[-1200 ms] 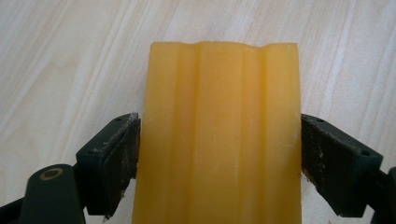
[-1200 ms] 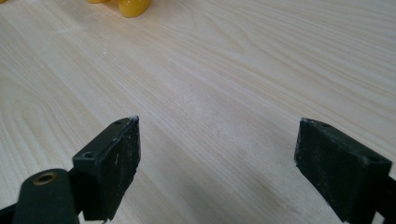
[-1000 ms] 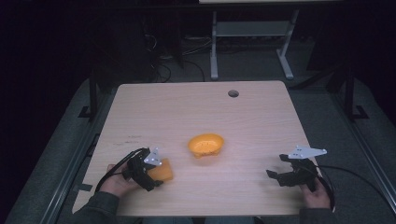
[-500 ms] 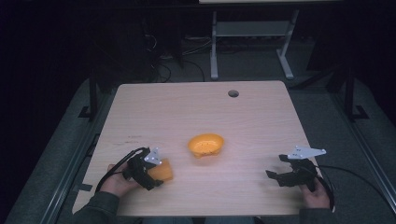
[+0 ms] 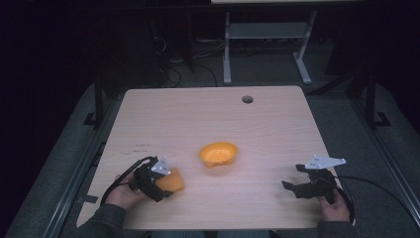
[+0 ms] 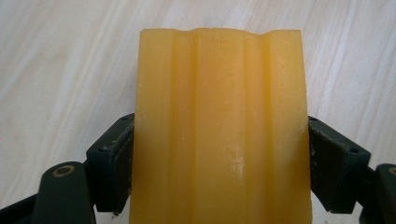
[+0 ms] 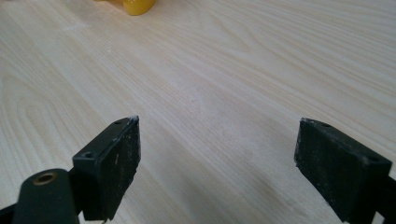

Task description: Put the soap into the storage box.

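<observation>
An orange bowl (image 5: 218, 153) sits near the middle of the wooden table (image 5: 208, 114); its edge (image 7: 136, 5) peeks in at the top of the right gripper view. My left gripper (image 5: 165, 186) at the front left is shut on a yellow-orange ridged block (image 6: 219, 130), which lies flat between both jaws just over the tabletop and shows as an orange slab (image 5: 173, 180) in the high view. My right gripper (image 5: 292, 178) rests at the front right, jaws wide open over bare wood, nothing between them (image 7: 217, 163).
A round cable hole (image 5: 247, 99) is in the table's far side. Metal frame legs (image 5: 227, 49) and cables stand on the dark floor beyond. Cables trail from both grippers toward the front edge.
</observation>
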